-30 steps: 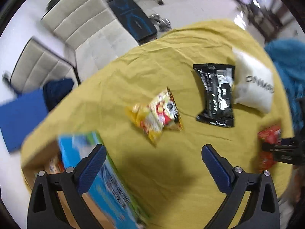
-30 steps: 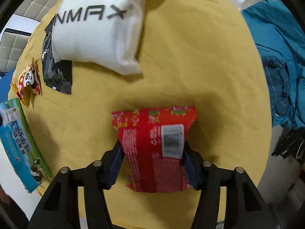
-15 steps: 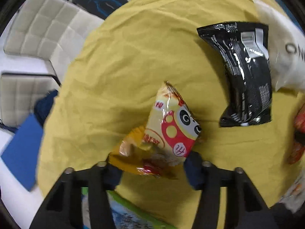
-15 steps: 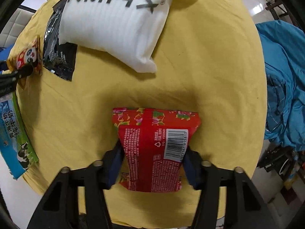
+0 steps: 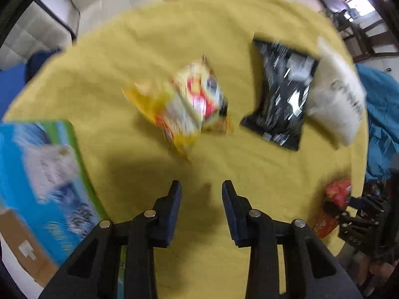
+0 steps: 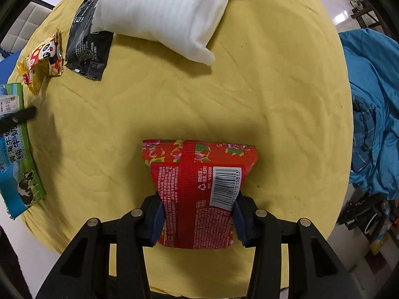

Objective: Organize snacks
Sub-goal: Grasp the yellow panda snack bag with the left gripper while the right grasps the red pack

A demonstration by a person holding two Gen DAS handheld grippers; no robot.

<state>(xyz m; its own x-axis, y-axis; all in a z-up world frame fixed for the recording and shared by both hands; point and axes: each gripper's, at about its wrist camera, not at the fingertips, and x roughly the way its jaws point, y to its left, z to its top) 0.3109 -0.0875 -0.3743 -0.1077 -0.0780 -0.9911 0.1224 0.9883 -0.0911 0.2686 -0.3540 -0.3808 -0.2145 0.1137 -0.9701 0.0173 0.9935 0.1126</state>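
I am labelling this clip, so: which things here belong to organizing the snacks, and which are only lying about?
For the job: red foil snack bag, held in the right gripper; yellow panda snack packet; black foil snack packet; blue-green cardboard box.
Lying about: white padded pouch; blue crumpled cloth; beige quilted chairs.

red snack pack (image 6: pixel 197 194) gripped, panda pack (image 6: pixel 42 61) flat

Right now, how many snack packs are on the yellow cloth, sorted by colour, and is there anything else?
Red foil snack pack: 1, clamped in the right gripper
Yellow panda-print snack pack: 1
Black foil snack pack: 1
White padded pouch with black lettering: 1
Blue and green milk carton box: 1
Total: 5 items, 3 of them snack packs.
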